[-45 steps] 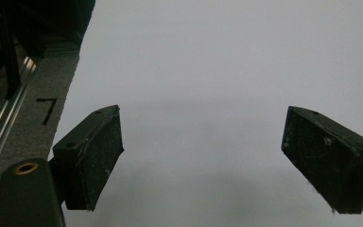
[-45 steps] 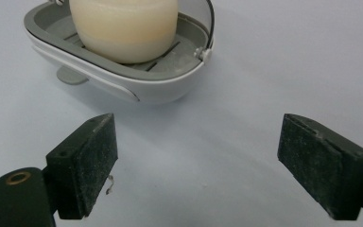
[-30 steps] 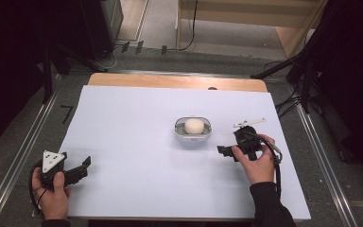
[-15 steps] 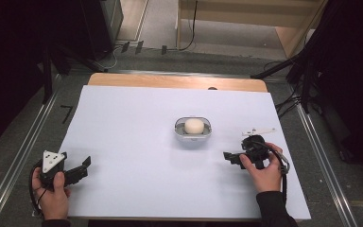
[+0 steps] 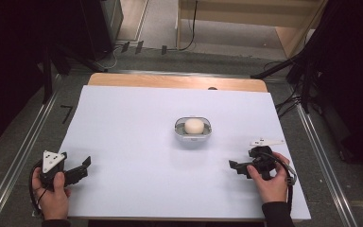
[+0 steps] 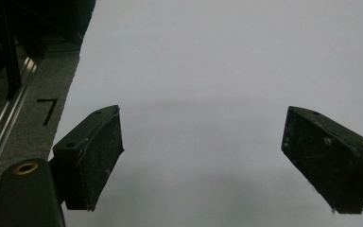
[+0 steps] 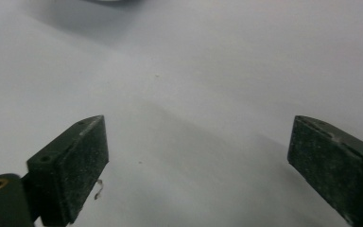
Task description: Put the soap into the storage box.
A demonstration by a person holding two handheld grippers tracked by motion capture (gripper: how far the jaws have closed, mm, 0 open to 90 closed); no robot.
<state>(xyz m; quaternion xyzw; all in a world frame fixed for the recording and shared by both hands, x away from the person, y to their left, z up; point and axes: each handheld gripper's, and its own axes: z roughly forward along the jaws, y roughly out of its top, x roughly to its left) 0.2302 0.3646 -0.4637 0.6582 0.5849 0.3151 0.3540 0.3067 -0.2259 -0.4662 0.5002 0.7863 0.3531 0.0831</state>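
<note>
at the table's near right corner, the right gripper (image 5: 236,166), jaws just opened wide and empty, rests well apart from the small bowl (image 5: 193,135) holding a pale round dough ball (image 5: 194,126); left gripper (image 5: 82,166) open too.

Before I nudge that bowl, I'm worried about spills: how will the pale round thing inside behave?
The pale ball looks smooth and rounded, so it would probably roll if the bowl tips. The rim surrounds it closely, so a gentle push likely keeps it in. The small bowl may slide easily on the smooth white table.
</note>
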